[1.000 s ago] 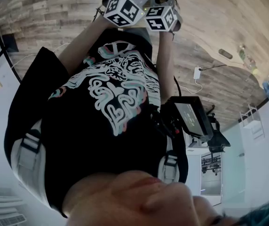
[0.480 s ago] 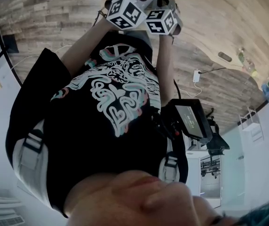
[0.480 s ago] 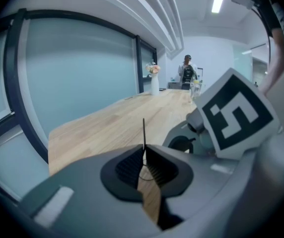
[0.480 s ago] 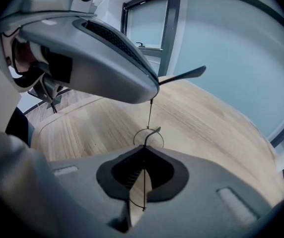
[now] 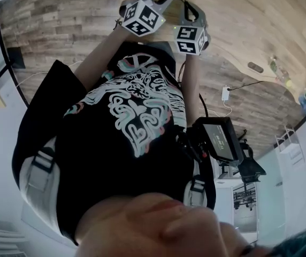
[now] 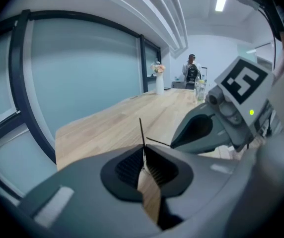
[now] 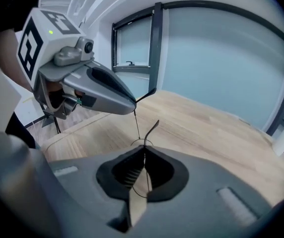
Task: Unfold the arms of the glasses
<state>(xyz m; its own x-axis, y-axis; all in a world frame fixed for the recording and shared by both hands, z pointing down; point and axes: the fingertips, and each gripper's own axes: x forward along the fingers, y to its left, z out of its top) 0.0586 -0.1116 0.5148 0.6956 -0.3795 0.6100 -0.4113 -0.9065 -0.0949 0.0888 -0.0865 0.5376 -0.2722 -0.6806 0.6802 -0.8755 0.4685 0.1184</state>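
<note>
Pinching the glasses (image 7: 150,131) (thin-wired), left gripper (image 6: 143,151) faces right gripper (image 7: 144,151).

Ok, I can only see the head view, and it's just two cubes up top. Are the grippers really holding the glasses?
Observer: Yes. In the left gripper view, the left gripper has its jaws shut on a thin black wire of the glasses.
Operator: And the other one?
Observer: The right gripper has its jaws shut on the glasses too. A curved arm tip pokes up just above them.
Operator: Is there other stuff around?
Observer: In the left gripper view, a white vase with flowers stands at the far end of the table.
</note>
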